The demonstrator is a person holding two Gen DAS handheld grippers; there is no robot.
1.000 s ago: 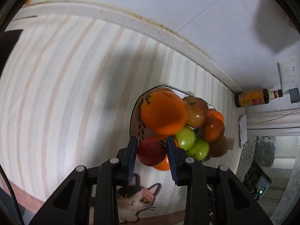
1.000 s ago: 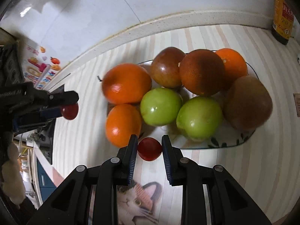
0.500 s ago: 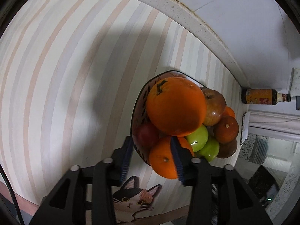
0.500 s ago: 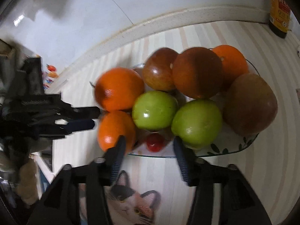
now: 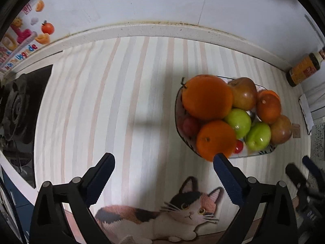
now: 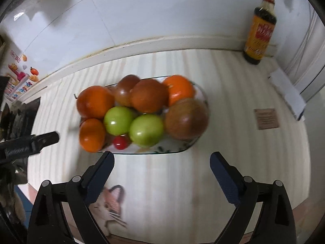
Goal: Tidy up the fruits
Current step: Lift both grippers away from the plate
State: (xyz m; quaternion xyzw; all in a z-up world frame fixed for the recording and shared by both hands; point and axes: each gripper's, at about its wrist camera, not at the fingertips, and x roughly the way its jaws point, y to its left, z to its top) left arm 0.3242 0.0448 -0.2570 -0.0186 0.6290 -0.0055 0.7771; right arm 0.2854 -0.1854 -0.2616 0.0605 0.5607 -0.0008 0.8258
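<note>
- My left gripper (image 5: 162, 163) is spread wide and holds nothing; it hangs over bare striped mat (image 5: 113, 105), with the plate (image 5: 178, 103) off to its right
- My right gripper (image 6: 161, 161) is just as wide open and empty, its fingertips just short of the near rim of the plate (image 6: 162, 152)
- All the fruit I can see sits on that plate: oranges (image 6: 95, 101), two green apples (image 6: 146, 129), darker reddish apples (image 6: 185, 119), and a small red tomato (image 6: 120, 142) at the near edge between an orange and a green apple
- A second small red fruit (image 5: 190, 124) lies tucked at the plate's left side under the big orange (image 5: 207, 97)
- I judge the sorting close to done, since nothing loose shows on the mat
- The pile looks heaped, so a nudge could roll a round fruit off the rim
- The oranges and apples should feel firm and fairly heavy, with smooth skins that can slip; I would take them across the widest middle with jaws well open
- The little tomato is light and soft, so I would close gently on its sides and not squeeze
- A sauce bottle (image 6: 260, 30) stands by the wall, well apart from the plate
</note>
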